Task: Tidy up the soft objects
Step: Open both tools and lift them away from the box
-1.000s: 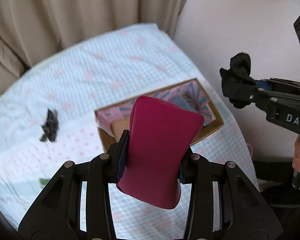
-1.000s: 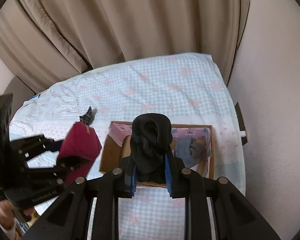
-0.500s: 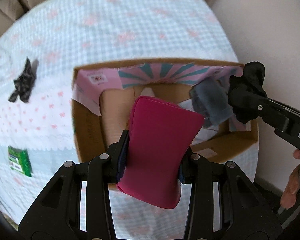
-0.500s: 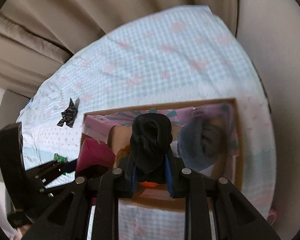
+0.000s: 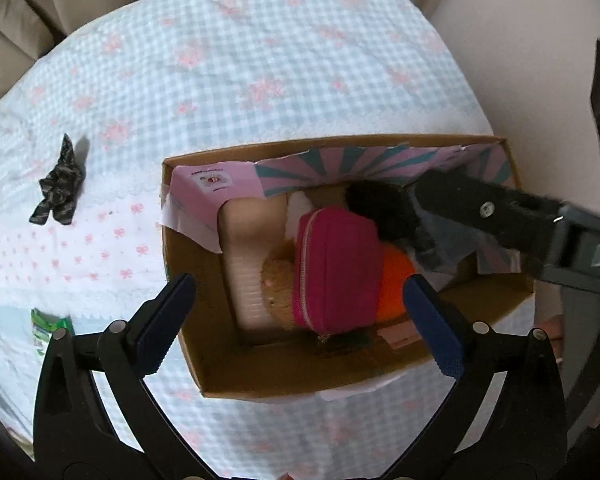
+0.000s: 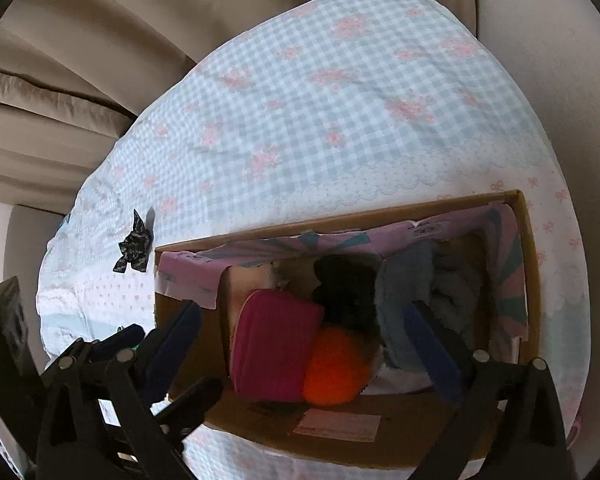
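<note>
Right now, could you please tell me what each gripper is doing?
Left gripper: open, holding nothing; the pink pouch lies in the cardboard box.
Right gripper: open, holding nothing; the black soft item lies in the box.

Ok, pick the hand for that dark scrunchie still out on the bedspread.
Left. The dark scrunchie lies on the bedspread to the left of the cardboard box, on the left gripper's side, and its jaws are open and empty. The right gripper, also open, hangs over the box.
</note>
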Available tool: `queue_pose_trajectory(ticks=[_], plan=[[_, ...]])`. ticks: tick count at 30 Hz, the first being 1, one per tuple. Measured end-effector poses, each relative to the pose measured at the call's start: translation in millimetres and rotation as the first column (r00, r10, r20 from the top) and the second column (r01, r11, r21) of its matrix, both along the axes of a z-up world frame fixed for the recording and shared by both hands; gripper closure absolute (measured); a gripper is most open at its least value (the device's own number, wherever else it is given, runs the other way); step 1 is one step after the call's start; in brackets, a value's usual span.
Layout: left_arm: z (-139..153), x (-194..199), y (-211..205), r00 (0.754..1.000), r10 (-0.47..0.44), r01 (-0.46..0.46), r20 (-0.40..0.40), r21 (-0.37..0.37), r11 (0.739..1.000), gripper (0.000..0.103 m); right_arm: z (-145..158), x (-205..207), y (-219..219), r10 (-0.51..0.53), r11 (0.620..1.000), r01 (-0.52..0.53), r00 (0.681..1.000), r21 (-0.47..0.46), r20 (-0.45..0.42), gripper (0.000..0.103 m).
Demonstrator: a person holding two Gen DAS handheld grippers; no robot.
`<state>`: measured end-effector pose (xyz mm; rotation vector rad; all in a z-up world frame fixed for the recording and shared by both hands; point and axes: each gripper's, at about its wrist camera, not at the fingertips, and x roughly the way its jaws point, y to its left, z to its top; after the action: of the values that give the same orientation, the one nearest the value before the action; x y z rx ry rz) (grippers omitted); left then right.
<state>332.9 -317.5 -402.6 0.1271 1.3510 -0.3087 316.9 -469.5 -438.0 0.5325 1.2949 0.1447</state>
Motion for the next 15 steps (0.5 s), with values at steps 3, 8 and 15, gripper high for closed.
queue_pose_trajectory(ticks=[3, 8, 15], plan=[[3.2, -2.8, 3.0, 1.000, 0.006, -0.006, 0.002, -0.011, 1.000, 0.000, -1.9, -3.6, 0.3, 0.006, 1.000, -0.007, 1.000, -0.007, -0.013, 0.002], [17.5, -8.3, 9.9, 1.000, 0.025, -0.024, 0.013, -0.029, 0.999, 0.000, 9.0, -12.0, 1.0, 0.012, 0.999, -0.011, 1.000, -0.039, 0.020, 0.002], [56.5, -30.6, 23.5, 0.997, 0.045, -0.041, 0.064, -0.053, 0.998, 0.000, 48.8, -29.3, 6.2, 0.028, 0.992, -0.017, 0.996, -0.125, 0.089, 0.002]])
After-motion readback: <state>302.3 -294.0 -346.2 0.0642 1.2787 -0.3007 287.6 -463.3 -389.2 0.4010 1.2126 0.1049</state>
